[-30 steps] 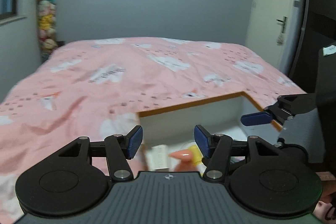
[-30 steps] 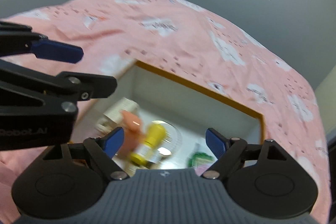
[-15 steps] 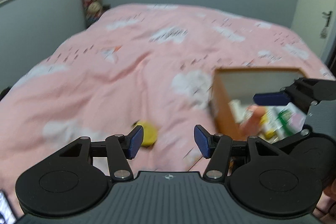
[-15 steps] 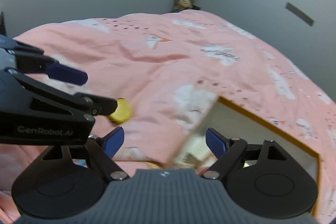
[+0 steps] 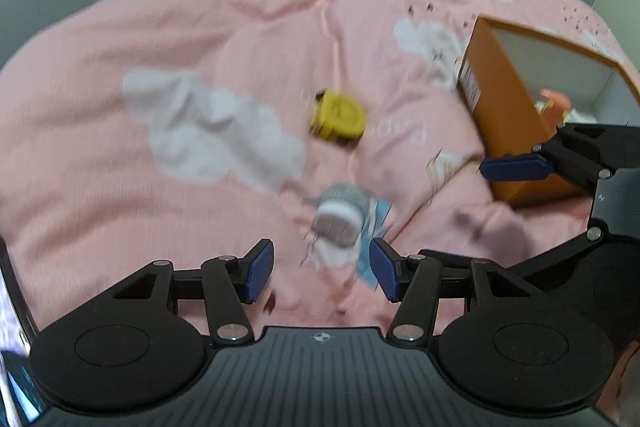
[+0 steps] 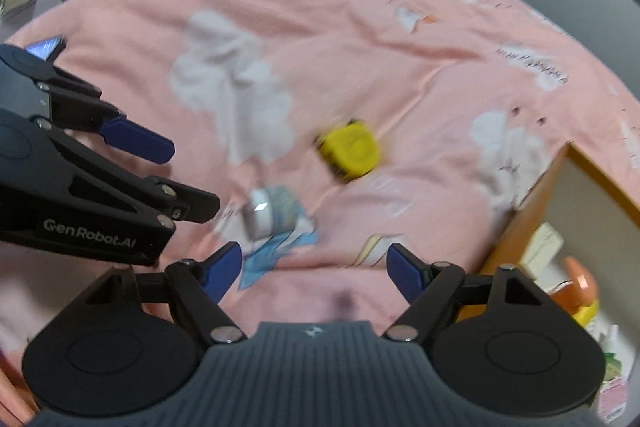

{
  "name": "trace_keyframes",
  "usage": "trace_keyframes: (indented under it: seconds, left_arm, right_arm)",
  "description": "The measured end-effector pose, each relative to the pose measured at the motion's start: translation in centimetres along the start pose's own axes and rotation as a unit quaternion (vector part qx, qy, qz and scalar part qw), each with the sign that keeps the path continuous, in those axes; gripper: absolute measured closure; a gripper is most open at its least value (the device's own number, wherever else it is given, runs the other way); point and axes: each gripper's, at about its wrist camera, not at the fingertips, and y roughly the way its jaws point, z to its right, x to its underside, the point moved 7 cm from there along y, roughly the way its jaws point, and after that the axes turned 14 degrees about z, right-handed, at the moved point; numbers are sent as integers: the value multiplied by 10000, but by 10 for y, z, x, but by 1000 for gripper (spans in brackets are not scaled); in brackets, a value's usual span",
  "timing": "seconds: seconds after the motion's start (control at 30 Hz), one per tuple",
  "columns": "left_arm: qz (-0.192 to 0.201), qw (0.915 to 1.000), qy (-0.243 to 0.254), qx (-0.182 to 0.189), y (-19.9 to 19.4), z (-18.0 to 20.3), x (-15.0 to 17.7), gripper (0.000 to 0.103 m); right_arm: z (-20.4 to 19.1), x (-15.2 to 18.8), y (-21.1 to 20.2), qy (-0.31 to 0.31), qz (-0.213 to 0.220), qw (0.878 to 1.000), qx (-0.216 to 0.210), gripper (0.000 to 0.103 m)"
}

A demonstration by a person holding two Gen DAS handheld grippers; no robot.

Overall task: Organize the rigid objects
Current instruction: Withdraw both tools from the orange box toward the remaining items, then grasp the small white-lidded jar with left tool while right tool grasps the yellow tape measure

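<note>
A pink bedspread (image 5: 120, 167) stretches wide and bare beyond both sets of fingers. The orange box (image 5: 504, 115) stands right of them, its open rim facing up. The left gripper (image 5: 322, 273) is spread, empty; the right gripper (image 6: 316, 269) is closing on nothing. A yellow tape measure (image 5: 338, 115) lies flat farther ahead. A small jar (image 5: 340, 213) lies on its side just ahead of the left fingertips, its lid toward them.

Black left gripper (image 5: 322, 269), blue pads, silver screws, right gripper (image 6: 314, 267) alike (white "GenRobot.AI" lettering)
</note>
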Motion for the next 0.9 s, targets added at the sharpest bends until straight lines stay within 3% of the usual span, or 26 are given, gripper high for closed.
trace_keyframes:
  seconds: [0.2,0.37,0.53,0.67,0.77,0.9]
  left_arm:
    - [-13,9998,123,146,-2,-6,12,40]
    - [-115,9989,438,117,8,2,13,40]
    - [76,9974,635,325,22,17,-1,40]
    - [61,9970,675,373,32,20,-8,39]
    - [28,9973,586,431,37,17,-12,39]
    - [-94,9977,404,532,50,14,-14,38]
  right_arm:
    - [-6,19,16,54,-426,9990,-157,24]
    - [-2,24,18,189,-472,9986,-163,21]
    - [5,27,21,228,-580,9980,-87,19]
    - [0,18,18,-171,-370,9989,-238,30]
    - [0,9,20,-668,-246,9973,-176,31]
    - [13,6,33,-806,-369,9961,25,32]
